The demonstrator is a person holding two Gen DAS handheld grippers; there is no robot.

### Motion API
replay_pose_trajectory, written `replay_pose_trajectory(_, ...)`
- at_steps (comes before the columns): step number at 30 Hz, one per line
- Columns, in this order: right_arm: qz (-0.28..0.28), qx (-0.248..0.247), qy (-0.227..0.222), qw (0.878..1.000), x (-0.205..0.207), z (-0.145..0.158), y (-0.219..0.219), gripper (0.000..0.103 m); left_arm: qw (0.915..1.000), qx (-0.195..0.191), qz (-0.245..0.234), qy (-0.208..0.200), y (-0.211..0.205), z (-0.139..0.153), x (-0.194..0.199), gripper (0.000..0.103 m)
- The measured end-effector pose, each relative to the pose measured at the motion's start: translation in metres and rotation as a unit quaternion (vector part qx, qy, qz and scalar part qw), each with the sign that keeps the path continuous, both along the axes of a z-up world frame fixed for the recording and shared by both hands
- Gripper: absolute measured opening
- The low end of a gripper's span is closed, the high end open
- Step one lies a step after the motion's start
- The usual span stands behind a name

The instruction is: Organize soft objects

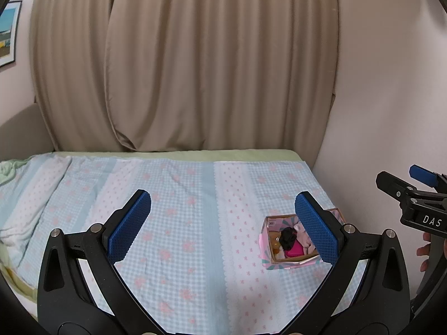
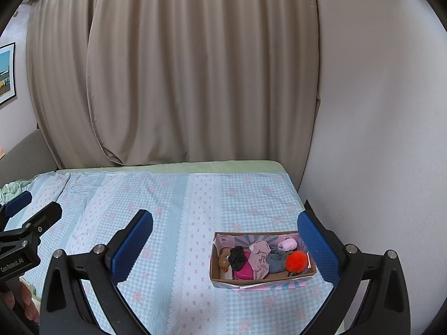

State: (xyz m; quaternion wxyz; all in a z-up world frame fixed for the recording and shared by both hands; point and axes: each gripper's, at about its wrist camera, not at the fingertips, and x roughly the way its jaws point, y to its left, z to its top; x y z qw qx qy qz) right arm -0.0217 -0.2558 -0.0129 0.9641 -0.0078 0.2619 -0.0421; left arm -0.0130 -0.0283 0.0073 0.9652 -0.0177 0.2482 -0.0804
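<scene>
A small pink-and-teal cardboard box (image 2: 220, 282) sits on the bed near the right wall. It holds a black scrunchie (image 2: 237, 256), a magenta pouch (image 2: 243, 273), a pale pink cloth (image 2: 259, 259), a grey sock (image 2: 275, 261), a light pink sock (image 2: 289, 243), an orange pompom (image 2: 296, 261) and a small brown toy (image 2: 223, 261). My right gripper (image 2: 225, 241) is open and empty, above and in front of the box. My left gripper (image 1: 223, 220) is open and empty; the box (image 1: 268, 265) lies behind its right finger (image 1: 315, 229).
The bed has a blue checked cover with pink flowers (image 2: 173, 203). Beige curtains (image 2: 181, 69) hang behind it and a white wall (image 2: 377, 139) stands on the right. A crumpled green sheet (image 1: 8, 169) lies at the far left. A framed picture (image 1: 8, 33) hangs on the left wall.
</scene>
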Motion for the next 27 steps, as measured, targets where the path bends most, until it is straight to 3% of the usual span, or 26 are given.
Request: replay_pose_trajectory(27, 0.005, -0.001, 0.004, 1.0, 0.0026, -0.0014, 0.0023, 0.103, 1.0, 0.0, 0.007, 0.0, 0.0075, -0.0025, 0.0015, 0.103)
